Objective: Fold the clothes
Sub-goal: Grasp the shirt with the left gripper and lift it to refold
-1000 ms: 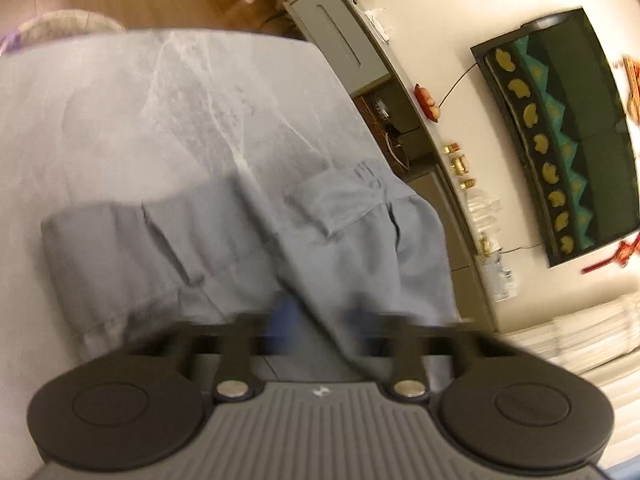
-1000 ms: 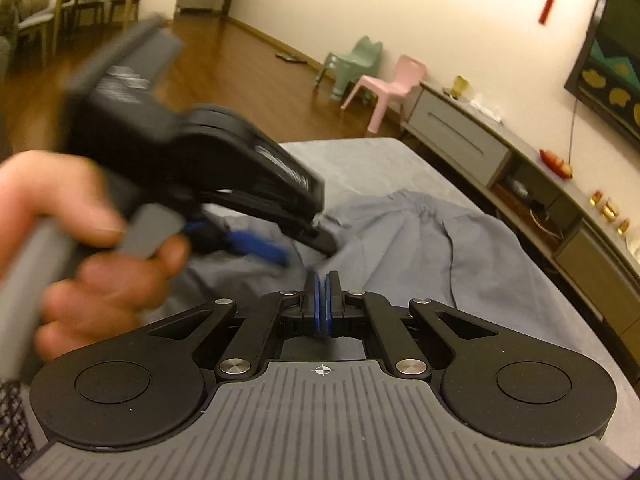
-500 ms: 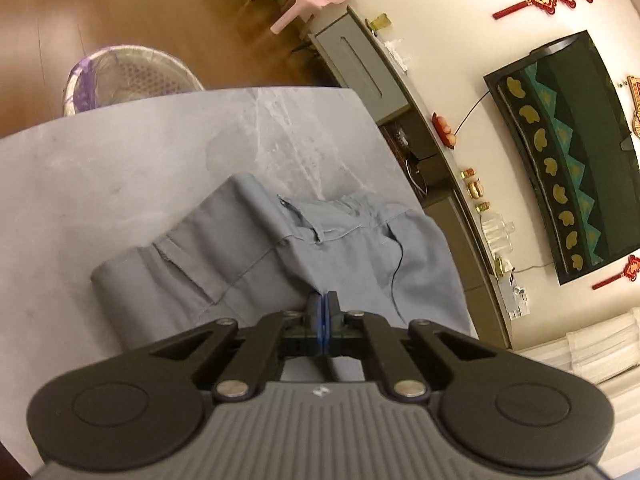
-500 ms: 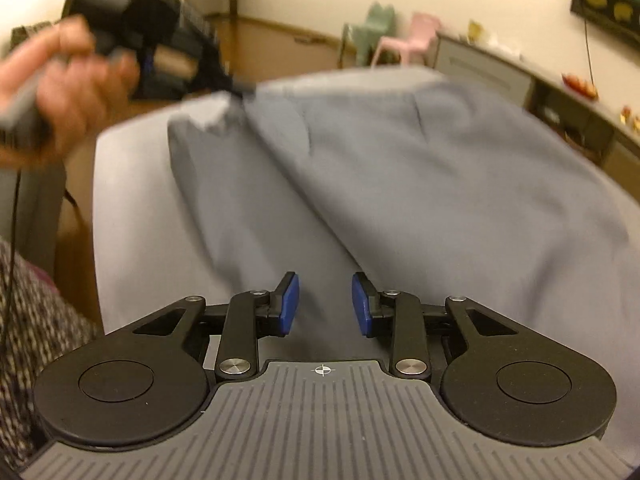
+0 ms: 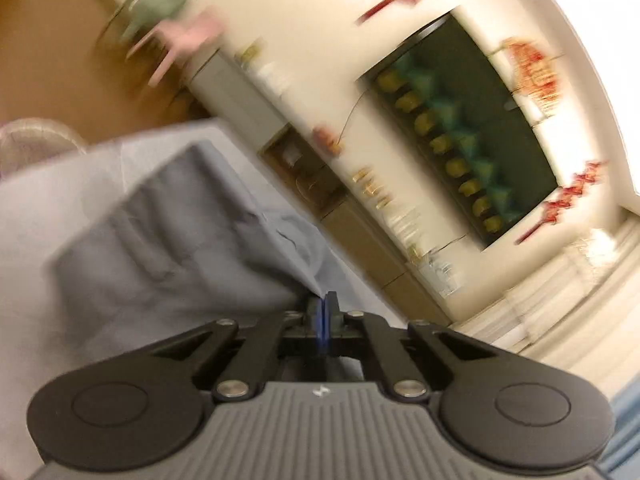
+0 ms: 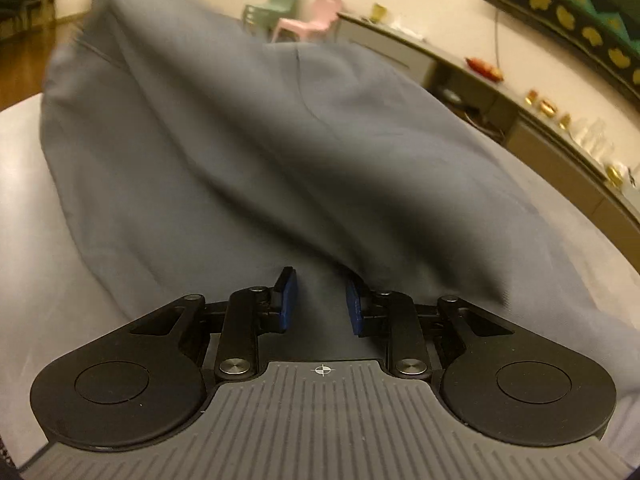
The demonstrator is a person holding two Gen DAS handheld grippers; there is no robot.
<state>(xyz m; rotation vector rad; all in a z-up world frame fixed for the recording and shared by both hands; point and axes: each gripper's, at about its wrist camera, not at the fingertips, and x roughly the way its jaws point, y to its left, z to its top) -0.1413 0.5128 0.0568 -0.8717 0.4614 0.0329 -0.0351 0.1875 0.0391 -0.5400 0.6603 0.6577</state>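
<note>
Left claw (image 5: 323,312) has lifted the garment (image 6: 248,128) corner, apparently; right claw (image 6: 320,304) closing.

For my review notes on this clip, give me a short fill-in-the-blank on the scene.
1. The left hand-held gripper is shut on a corner of the grey ____.
2. The right hand-held gripper has ____ pads, closing, with cloth between them.
3. Beside the green chair stands a ____ one.

Missing: garment; blue; pink

Grey-blue garment (image 6: 248,132) of soft, matt woven cloth with stitched seams; beneath it, a pale grey table (image 6: 24,208), smooth with a faint sheen; beyond the table, glossy brown wooden floor (image 5: 44,64); two smooth plastic chairs (image 6: 308,18).
</note>
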